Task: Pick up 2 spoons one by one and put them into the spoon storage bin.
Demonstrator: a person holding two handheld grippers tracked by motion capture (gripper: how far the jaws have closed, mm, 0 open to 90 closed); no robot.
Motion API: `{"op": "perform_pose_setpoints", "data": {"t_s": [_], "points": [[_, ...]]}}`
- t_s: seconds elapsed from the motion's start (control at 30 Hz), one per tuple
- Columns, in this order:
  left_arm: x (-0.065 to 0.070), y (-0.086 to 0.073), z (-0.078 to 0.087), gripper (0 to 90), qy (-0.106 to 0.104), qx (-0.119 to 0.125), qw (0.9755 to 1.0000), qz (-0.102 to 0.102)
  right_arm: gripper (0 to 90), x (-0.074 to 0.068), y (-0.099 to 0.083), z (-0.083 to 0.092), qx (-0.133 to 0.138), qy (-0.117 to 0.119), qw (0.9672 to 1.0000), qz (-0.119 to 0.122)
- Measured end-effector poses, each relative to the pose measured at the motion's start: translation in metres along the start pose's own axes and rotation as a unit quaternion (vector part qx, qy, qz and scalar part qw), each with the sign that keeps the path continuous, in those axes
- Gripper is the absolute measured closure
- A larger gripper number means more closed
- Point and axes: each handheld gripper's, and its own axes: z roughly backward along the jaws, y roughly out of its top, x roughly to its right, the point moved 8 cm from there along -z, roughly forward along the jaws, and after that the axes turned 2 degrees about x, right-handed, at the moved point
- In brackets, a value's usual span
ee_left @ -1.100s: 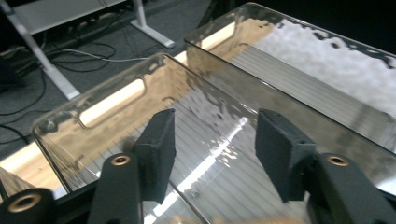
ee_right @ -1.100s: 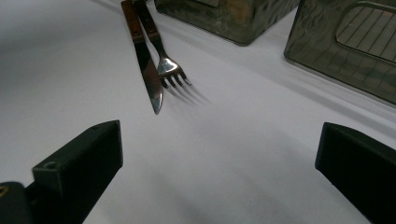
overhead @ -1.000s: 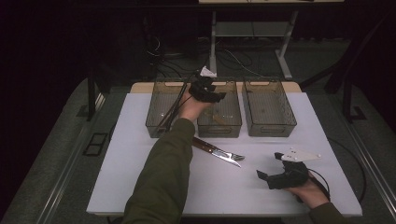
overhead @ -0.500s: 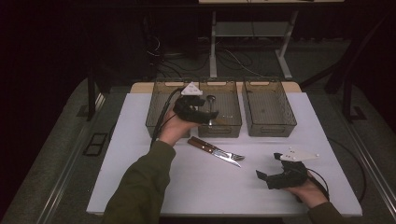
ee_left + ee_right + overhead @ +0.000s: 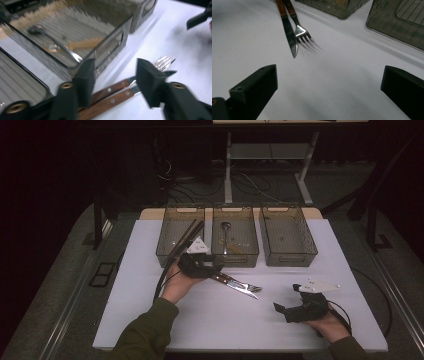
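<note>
A knife (image 5: 246,290) and a fork (image 5: 252,285) with wooden handles lie side by side on the white table, in front of the middle bin. My left gripper (image 5: 209,268) is low over their handles. In the left gripper view its jaws (image 5: 116,67) have just been closing. They stand apart astride the fork handle (image 5: 107,90) and knife handle (image 5: 111,101), and the pads do not press on them. My right gripper (image 5: 281,310) rests open near the front right of the table. It faces the knife blade (image 5: 290,37) and fork tines (image 5: 302,33), with nothing between its fingers.
Three clear grey bins stand in a row at the back. The left bin (image 5: 167,247) holds long dark sticks. A metal spoon (image 5: 57,46) and a wooden-handled utensil lie in the middle bin (image 5: 235,257). The right bin (image 5: 290,257) looks bare.
My left gripper has come back from over the middle bin toward the person and down to the handles of the knife and fork. The right gripper has stayed where it was.
</note>
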Motion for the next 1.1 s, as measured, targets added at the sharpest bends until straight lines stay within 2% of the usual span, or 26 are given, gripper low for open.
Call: {"op": "perform_pose_setpoints", "data": {"t_s": [0.1,0.23,0.3,0.37,0.57,0.77,0.93,1.1], "points": [[-0.002,-0.010,-0.013,67.9,-0.012,-0.020,0.9997,0.002,0.5,0.001,0.000,0.000,0.002,-0.002,1.0000,0.000],[-0.003,-0.016,-0.027,83.2,-0.019,-0.036,0.9992,0.000,0.5,0.001,0.000,0.001,0.003,-0.001,1.0000,-0.001],[-0.003,-0.019,-0.033,88.7,-0.017,-0.047,0.9987,-0.005,0.5,0.002,0.000,0.001,0.003,-0.001,1.0000,-0.001],[-0.005,-0.023,-0.039,89.6,-0.014,-0.059,0.9981,-0.010,0.5,0.001,0.000,0.001,0.003,0.000,1.0000,-0.001],[-0.012,-0.024,-0.048,89.7,-0.004,-0.070,0.9974,-0.015,0.5,0.001,0.000,0.001,0.004,0.002,1.0000,-0.001],[-0.013,-0.028,-0.056,89.7,-0.005,-0.083,0.9964,-0.020,0.5,0.002,0.000,0.001,0.003,0.001,1.0000,-0.002],[-0.016,-0.031,-0.058,89.7,0.003,-0.089,0.9958,-0.022,0.5,0.001,0.000,0.001,0.003,0.002,1.0000,-0.001],[-0.017,-0.034,-0.058,89.8,0.002,-0.097,0.9951,-0.020,0.5,0.001,0.000,0.001,0.004,0.002,1.0000,-0.001]]}}
